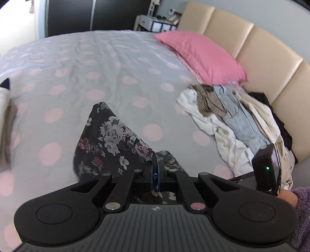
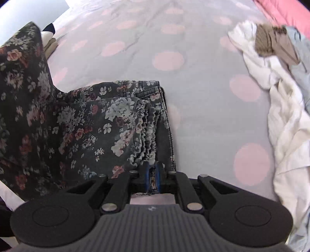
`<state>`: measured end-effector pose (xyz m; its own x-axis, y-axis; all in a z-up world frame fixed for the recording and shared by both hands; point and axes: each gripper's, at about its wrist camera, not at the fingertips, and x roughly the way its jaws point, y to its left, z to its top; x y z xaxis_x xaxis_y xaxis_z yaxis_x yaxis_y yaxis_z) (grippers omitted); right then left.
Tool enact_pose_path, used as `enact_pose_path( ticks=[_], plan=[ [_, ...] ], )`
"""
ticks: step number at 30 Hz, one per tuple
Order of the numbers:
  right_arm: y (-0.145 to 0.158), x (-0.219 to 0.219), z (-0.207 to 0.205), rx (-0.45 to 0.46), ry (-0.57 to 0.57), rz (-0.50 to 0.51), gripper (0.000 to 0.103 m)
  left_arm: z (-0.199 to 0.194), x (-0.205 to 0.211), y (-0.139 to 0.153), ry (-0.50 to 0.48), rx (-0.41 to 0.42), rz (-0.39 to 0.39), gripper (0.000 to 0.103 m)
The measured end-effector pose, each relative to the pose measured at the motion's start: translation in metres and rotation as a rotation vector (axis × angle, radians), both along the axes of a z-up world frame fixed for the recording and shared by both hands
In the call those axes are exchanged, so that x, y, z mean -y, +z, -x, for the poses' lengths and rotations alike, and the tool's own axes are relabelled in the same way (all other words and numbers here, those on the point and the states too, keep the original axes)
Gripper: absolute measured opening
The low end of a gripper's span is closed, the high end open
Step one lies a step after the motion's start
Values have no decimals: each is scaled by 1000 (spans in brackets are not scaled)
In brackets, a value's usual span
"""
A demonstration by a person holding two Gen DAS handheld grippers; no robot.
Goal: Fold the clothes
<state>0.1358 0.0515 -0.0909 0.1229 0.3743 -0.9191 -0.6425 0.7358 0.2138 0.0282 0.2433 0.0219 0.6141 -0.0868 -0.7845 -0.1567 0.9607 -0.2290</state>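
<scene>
Floral garment (image 2: pixel 81 124) pinched in both grippers (L (image 1: pixel 155 174), R (image 2: pixel 152 174))

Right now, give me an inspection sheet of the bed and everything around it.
Surface: bedspread, grey with pink dots, wrinkled.
Job's things: floral garment, partly lifted, waistband end lying on the bed.
Clutter: clothes pile by the headboard; pink pillow; folded items at the left edge.
Grippers: left gripper shut on the floral garment; right gripper has the garment's edge between its pads.
Cables: nothing seen.
Surroundings: beige headboard, dark wardrobe, white drawers.
</scene>
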Motion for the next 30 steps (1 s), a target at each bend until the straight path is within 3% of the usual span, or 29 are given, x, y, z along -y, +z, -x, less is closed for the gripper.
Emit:
enact_pose_path(
  ticks=[10,18,24,30],
  plan=[
    [-5,-1,-9,-4,-9,19,10,-87,62,-76,-107,-220,-17,3],
    [-14,4,-16,-22,-19,19,10,-113,68,-125,-90,-324,37,3],
    [-20,3,-17,-30,-26,44,11,-117,63,-133,-69,-343,102,7],
    [-16,2,-13,-6,-19,52,16,-101,59,-94,-73,-257,107,14]
  ],
)
